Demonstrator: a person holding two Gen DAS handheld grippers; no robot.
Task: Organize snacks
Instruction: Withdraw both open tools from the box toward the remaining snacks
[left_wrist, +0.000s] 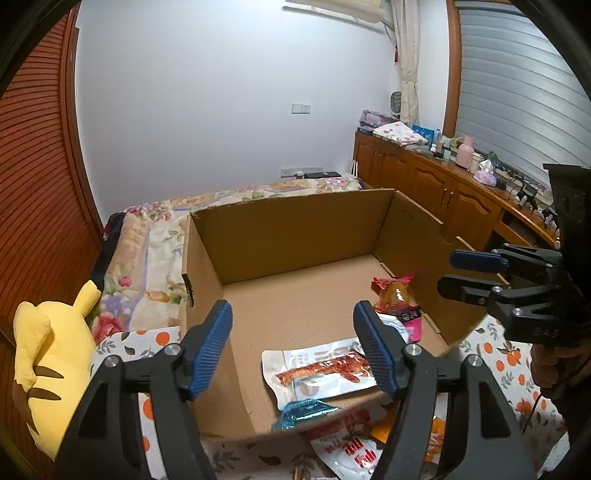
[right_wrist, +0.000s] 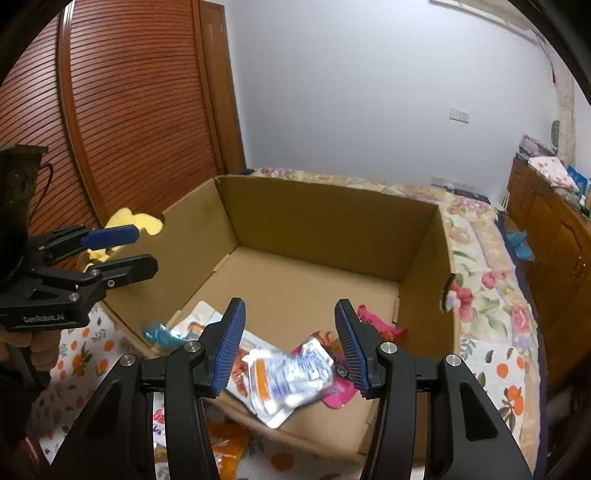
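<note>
An open cardboard box (left_wrist: 295, 221) (right_wrist: 332, 221) stands on the bed. My left gripper (left_wrist: 292, 310) hangs open over its near edge with nothing between the pads. Below it, on the box floor, lies a white packet with a red snack (left_wrist: 317, 369). A blurred teal packet (left_wrist: 306, 410) (right_wrist: 159, 334) sits at the near wall. An orange-red packet (left_wrist: 397, 293) lies at the box's right side. My right gripper (right_wrist: 290, 306) (left_wrist: 448, 272) is open too. A blurred silver packet (right_wrist: 291, 376) is under it, clear of the pads, beside a pink packet (right_wrist: 376, 321). The left gripper (right_wrist: 146, 248) shows at the left.
A yellow plush toy (left_wrist: 48, 350) sits left of the box. More snack packets (left_wrist: 351, 443) lie on the orange-print cloth (right_wrist: 498, 369) in front of it. A wooden cabinet (left_wrist: 424, 181) runs along the right, and a slatted wooden door (right_wrist: 140, 110) stands on the left.
</note>
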